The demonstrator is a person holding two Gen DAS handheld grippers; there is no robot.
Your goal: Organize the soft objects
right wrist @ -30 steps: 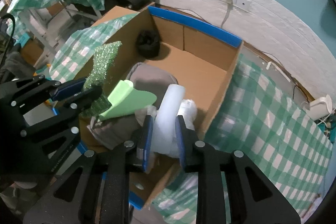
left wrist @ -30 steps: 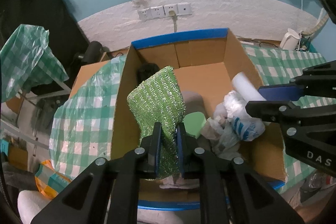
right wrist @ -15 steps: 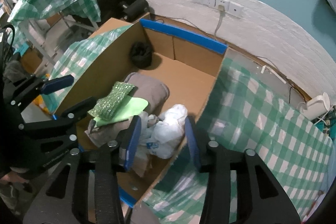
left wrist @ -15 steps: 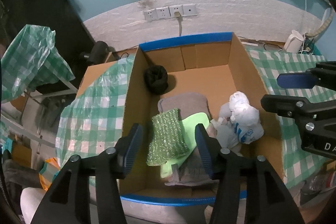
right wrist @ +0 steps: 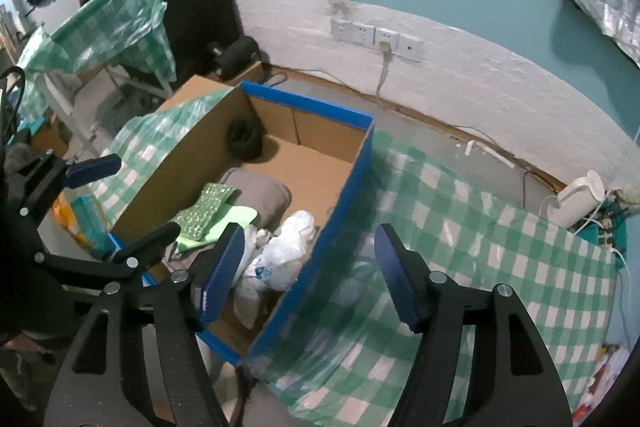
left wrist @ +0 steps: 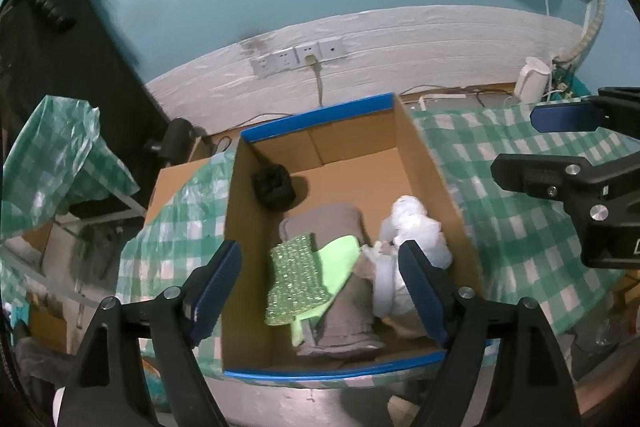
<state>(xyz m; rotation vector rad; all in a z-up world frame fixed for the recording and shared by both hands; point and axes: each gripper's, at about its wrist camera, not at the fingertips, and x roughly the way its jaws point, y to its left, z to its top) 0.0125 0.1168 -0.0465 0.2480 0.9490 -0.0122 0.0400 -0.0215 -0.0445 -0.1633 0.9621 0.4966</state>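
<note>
Left gripper (left wrist: pixel 320 281) and right gripper (right wrist: pixel 310 273), both spread wide and empty, hover above a cardboard box (left wrist: pixel 432 163) holding a sparkly green cloth (left wrist: pixel 298 279) and white plastic bags (left wrist: pixel 416 231).

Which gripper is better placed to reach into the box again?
Left, probably. The left gripper is open with the box contents between its fingers. The right gripper, also open, is over the box's side wall and the checked cloth.

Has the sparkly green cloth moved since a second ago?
Yes. The sparkly green cloth has dropped from the left gripper, now open, onto the grey towel inside the cardboard box.
</note>
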